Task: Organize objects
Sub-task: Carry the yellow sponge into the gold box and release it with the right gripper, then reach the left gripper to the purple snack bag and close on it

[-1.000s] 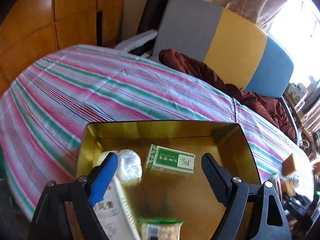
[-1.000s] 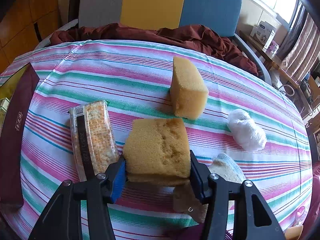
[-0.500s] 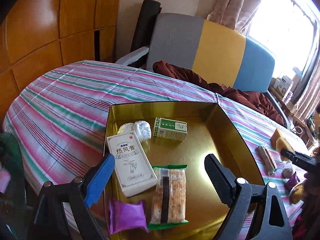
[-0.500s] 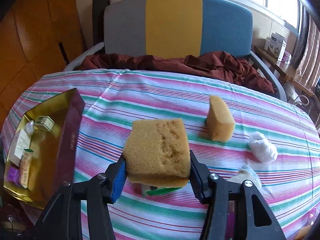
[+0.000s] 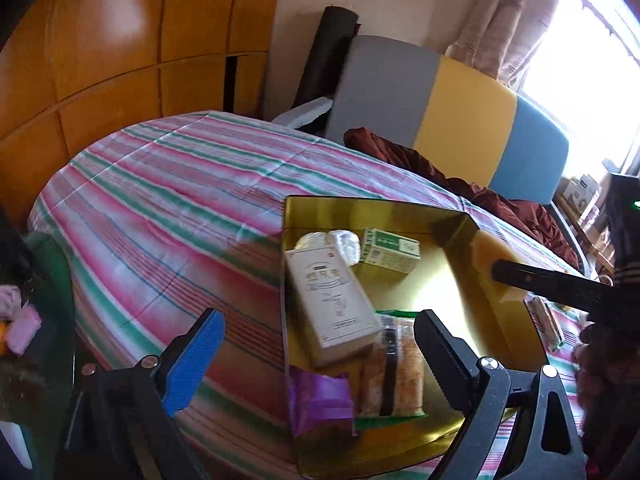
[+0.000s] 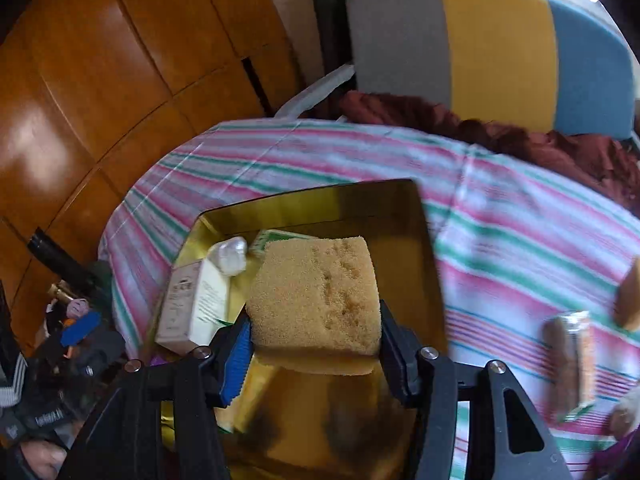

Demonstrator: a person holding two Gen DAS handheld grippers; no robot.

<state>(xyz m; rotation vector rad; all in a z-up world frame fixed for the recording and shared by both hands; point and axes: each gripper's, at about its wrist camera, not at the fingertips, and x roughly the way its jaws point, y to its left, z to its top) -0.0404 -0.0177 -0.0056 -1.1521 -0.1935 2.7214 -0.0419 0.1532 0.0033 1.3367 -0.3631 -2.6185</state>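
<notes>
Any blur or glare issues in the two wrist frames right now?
Left wrist view: window blown out at upper right; gold tray throws mirror glare; purple packet and snack bar are smeared. Right wrist view: motion blur on the striped tablecloth and the loose snack bar, while the sponge in the right claw stays sharp. Fisheye bending in both.

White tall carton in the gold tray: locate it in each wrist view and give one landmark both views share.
Left wrist: the white tall carton lies at centre, along the left wall of the gold tray, between the open left gripper fingers.
Right wrist: the carton sits left of centre, left of the sponge clamped in the right gripper.
Shared landmark: the green-and-white box behind it.
</notes>
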